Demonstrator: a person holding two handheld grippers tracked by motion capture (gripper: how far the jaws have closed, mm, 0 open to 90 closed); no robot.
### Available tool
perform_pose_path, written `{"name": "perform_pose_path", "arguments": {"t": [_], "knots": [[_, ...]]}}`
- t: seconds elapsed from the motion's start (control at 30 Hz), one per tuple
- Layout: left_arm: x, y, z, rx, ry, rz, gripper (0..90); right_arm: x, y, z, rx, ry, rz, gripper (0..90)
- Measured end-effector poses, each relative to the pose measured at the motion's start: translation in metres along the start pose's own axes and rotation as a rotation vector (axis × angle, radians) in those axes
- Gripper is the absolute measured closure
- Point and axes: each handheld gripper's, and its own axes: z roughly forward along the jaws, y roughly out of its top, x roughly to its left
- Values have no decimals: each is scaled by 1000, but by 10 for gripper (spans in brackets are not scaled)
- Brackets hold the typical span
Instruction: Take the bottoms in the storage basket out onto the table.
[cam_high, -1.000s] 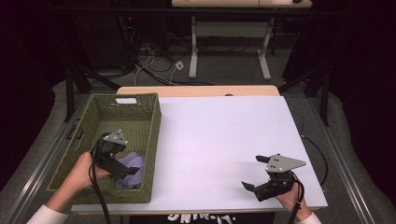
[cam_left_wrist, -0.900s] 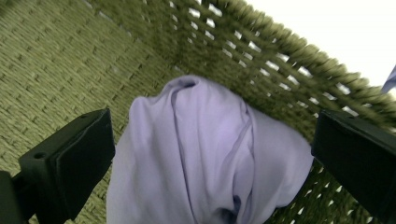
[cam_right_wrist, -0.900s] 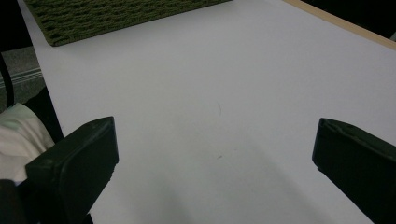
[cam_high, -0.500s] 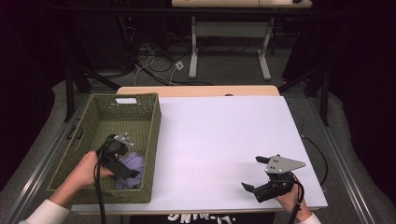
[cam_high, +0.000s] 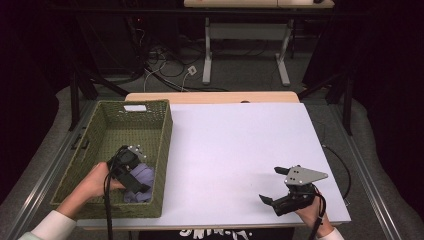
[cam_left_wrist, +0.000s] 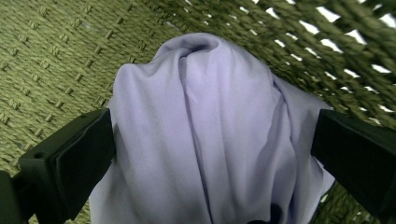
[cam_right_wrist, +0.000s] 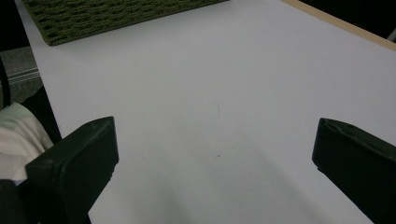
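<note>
I see a soft lilac cloth (cam_left_wrist: 205, 135), bunched into a rounded heap with deep lengthwise folds, lying in the near right corner of the woven olive-green rectangular basket (cam_high: 112, 125) on the white table (cam_high: 240, 145). My left gripper (cam_high: 137, 181) is down inside the basket with its jaws spread wide, one on each side of the heap; the cloth brushes the left jaw. My right gripper (cam_high: 274, 185) sits well apart over bare tabletop, jaws wide and holding nothing.
</note>
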Motion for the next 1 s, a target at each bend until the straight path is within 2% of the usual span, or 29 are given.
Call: {"name": "perform_pose_path", "arguments": {"t": [0.23, 0.4, 0.6, 0.67, 0.73, 0.77, 0.8, 0.87, 1.0], "knots": [[4, 1, 7, 26, -17, -14, 0, 0, 0, 1, 1, 3, 0, 1], [4, 3, 12, 59, -6, -14, 0, 0, 1, 1, 1, 2, -1, 1], [7, 4, 18, 94, 1, -23, 47, 1, 1, 1, 2, 4, -7, 1], [7, 4, 19, 100, 3, -27, 105, 0, 1, 1, 1, 1, -2, 1], [8, 4, 20, 102, 8, -36, 125, 0, 1, 1, 2, 1, -2, 1], [9, 4, 21, 107, 11, -50, 183, 0, 1, 1, 2, 1, -3, 1], [10, 4, 23, 114, 18, -66, 183, 0, 1, 1, 2, 1, -3, 1], [11, 4, 25, 119, 15, -82, 241, 0, 1, 1, 4, 3, -3, 1], [12, 5, 26, 121, 14, -76, 346, 0, 1, 0, 3, 0, -4, 2]]}}
